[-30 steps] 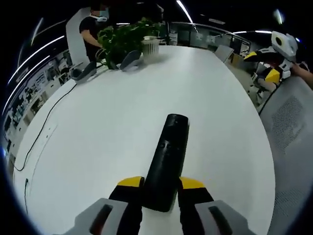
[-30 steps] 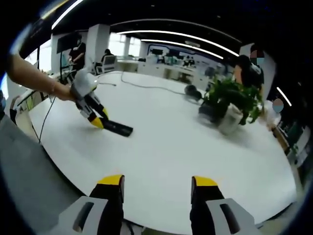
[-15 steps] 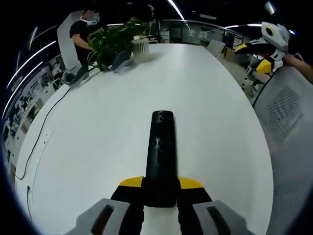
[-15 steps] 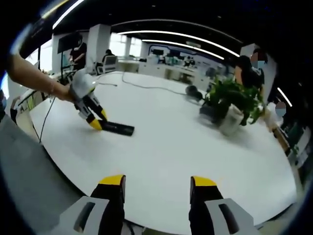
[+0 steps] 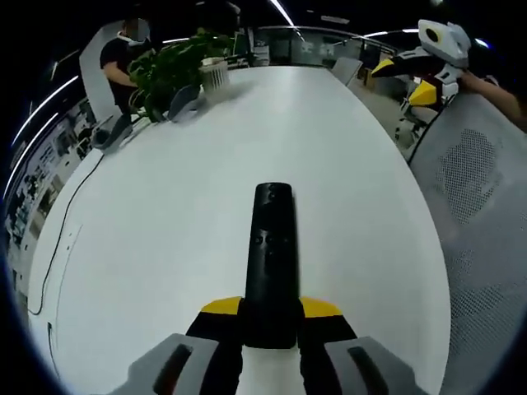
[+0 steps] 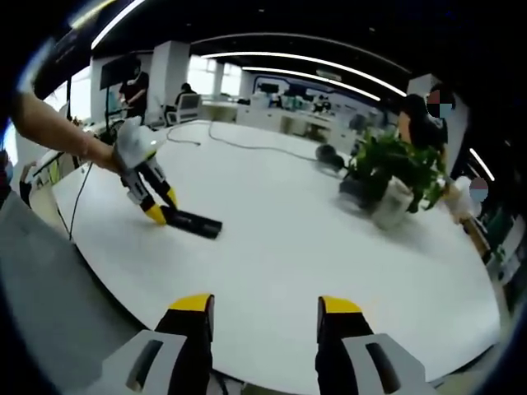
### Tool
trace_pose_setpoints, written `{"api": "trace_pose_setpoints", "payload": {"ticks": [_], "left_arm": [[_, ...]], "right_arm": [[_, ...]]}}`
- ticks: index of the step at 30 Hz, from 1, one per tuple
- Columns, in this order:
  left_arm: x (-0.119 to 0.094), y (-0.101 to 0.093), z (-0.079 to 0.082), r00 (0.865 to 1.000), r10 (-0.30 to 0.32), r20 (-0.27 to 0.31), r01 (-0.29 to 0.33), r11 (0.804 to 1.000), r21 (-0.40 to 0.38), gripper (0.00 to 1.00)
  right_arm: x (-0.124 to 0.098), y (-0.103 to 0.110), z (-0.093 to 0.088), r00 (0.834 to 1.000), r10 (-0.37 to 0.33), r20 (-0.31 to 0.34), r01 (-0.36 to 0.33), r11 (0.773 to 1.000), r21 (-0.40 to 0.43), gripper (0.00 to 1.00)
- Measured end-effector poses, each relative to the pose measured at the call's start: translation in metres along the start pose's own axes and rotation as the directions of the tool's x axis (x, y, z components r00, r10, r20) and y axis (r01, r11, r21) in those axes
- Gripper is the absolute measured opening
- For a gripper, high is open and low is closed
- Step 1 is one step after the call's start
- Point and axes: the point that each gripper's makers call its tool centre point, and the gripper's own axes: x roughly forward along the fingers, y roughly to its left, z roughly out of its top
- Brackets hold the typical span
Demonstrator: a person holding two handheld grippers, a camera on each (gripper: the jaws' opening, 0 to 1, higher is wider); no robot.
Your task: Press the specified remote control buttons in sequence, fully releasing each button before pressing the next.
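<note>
Right, the left tool (image 5: 270,317) is clenched on the near end of the black remote (image 5: 270,255), which lies flat on the white bench (image 5: 165,214), centre frame, pointing away. Over in the right gripper view, the right tool (image 6: 265,317) hangs released above the bench edge, remote at mid-left. Plant (image 6: 394,169) sits upper right.
</note>
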Motion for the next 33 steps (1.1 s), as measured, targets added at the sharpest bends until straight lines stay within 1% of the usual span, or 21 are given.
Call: {"api": "trace_pose_setpoints", "payload": {"ticks": [15, 26, 33], "left_arm": [[-0.002, -0.017, -0.002, 1.000, -0.012, -0.004, 0.012, 1.000, 0.002, 0.24], [-0.003, -0.034, -0.003, 0.999, -0.031, -0.010, 0.031, 1.000, 0.007, 0.24], [-0.005, -0.045, -0.005, 0.998, -0.053, -0.021, 0.053, 0.999, 0.013, 0.24]], "right_arm": [[0.000, -0.001, 0.000, 1.000, -0.001, 0.000, 0.001, 1.000, -0.002, 0.45], [0.001, 0.003, -0.004, 1.000, 0.019, -0.023, -0.020, 1.000, -0.019, 0.42], [0.002, 0.006, -0.006, 0.999, 0.031, -0.035, -0.032, 0.999, -0.030, 0.40]]}}
